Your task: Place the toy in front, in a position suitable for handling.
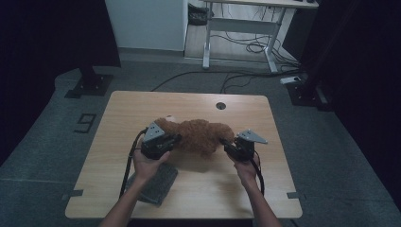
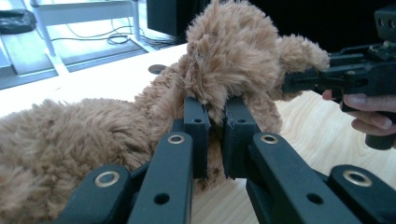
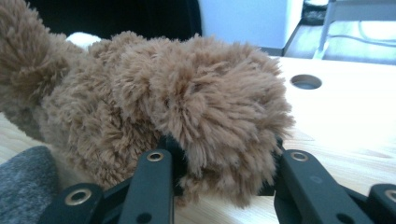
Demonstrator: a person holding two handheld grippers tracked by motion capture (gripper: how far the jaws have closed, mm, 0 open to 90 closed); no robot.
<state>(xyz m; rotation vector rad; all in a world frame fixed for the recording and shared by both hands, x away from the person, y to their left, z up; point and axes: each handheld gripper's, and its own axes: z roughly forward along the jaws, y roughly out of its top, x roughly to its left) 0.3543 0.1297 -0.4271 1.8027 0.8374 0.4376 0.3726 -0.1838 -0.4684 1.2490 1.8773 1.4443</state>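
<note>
Nearest you, your forearms come in from the bottom edge, and a grey cloth (image 1: 154, 183) lies flat at the near-left part of the table (image 1: 123, 109), partly under your left wrist. Same cloth shows in the bottom-left corner of the right gripper view.

Left gripper (image 1: 161, 141): your left hand (image 1: 147, 163) holds it just past the cloth. Left gripper view shows the two black jaws nearly together, pinching a thin tuft or limb of the brown plush toy (image 1: 198, 135). Clenched on the toy.

Right gripper (image 1: 235, 142): your right hand (image 1: 246, 166) holds it at the toy's other end. Right gripper view shows its jaws set wider, with a thick fluffy lobe of the toy bulging between and over them, pads pressed into the fur. Grasping the toy too.

Toy sits mid-table, stretched sideways between both grippers. Can't tell if its belly touches the wood or hangs just clear.

Beyond it, a round cable hole (image 1: 221, 105) near the far edge, well apart from the toy. Past the table: grey floor, loose cables (image 1: 250, 45), a white desk frame (image 1: 241, 28)
</note>
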